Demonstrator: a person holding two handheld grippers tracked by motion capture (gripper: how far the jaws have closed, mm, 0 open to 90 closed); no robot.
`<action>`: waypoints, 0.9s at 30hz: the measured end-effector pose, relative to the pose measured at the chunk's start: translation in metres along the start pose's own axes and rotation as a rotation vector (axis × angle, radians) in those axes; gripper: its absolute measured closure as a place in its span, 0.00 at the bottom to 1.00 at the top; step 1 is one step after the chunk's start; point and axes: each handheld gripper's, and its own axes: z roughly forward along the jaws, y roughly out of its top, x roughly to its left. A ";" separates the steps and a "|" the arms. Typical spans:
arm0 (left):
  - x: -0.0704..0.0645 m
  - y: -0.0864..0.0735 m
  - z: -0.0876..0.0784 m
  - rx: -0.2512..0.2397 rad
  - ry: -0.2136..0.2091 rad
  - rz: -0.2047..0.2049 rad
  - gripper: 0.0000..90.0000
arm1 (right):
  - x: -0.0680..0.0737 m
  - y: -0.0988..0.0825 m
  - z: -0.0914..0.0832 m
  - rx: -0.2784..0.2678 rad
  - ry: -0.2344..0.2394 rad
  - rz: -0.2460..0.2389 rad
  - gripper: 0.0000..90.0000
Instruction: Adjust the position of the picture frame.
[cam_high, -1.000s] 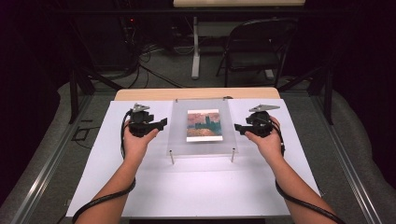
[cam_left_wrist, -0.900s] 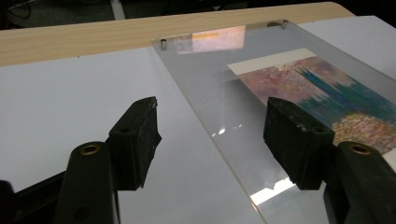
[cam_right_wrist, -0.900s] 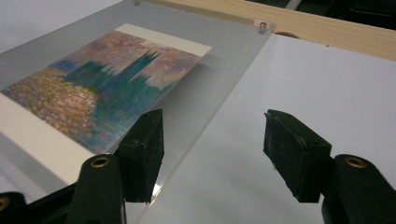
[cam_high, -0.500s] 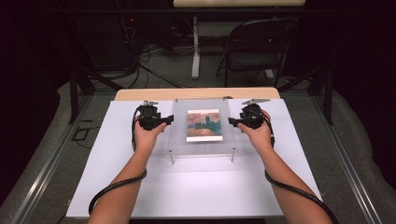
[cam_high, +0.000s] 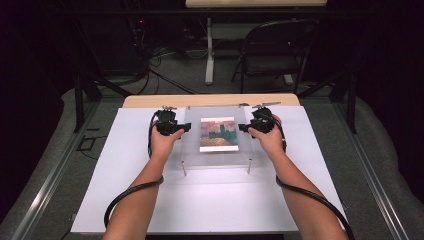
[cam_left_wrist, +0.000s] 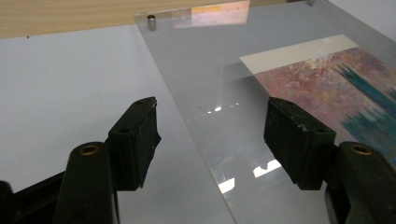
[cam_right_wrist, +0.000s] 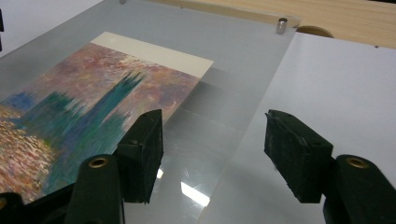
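Your left gripper (cam_left_wrist: 212, 135) has its two black jaws standing wide apart, with nothing pressed between the pads. The left edge of the clear acrylic sheet (cam_left_wrist: 210, 84) runs up between them: your left jaw sits over the white table surface (cam_left_wrist: 70, 79), your right jaw over the sheet itself. Under the sheet, to the right, lies the painted print (cam_left_wrist: 336, 79), pink and mauve with dark teal strokes and a cream band along its far edge. A small metal standoff (cam_left_wrist: 151, 22) marks the sheet's far left corner, near a strip of pale wood (cam_left_wrist: 65, 16).
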 end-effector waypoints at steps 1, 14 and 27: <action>0.001 -0.001 0.003 0.013 -0.002 -0.009 0.39 | 0.000 0.001 0.003 0.002 0.005 0.009 0.41; -0.003 -0.006 0.013 0.034 -0.079 -0.062 0.38 | -0.001 0.000 0.011 0.036 0.024 0.074 0.41; -0.004 -0.006 0.015 0.052 -0.104 -0.094 0.35 | 0.001 0.000 0.013 0.045 0.038 0.099 0.38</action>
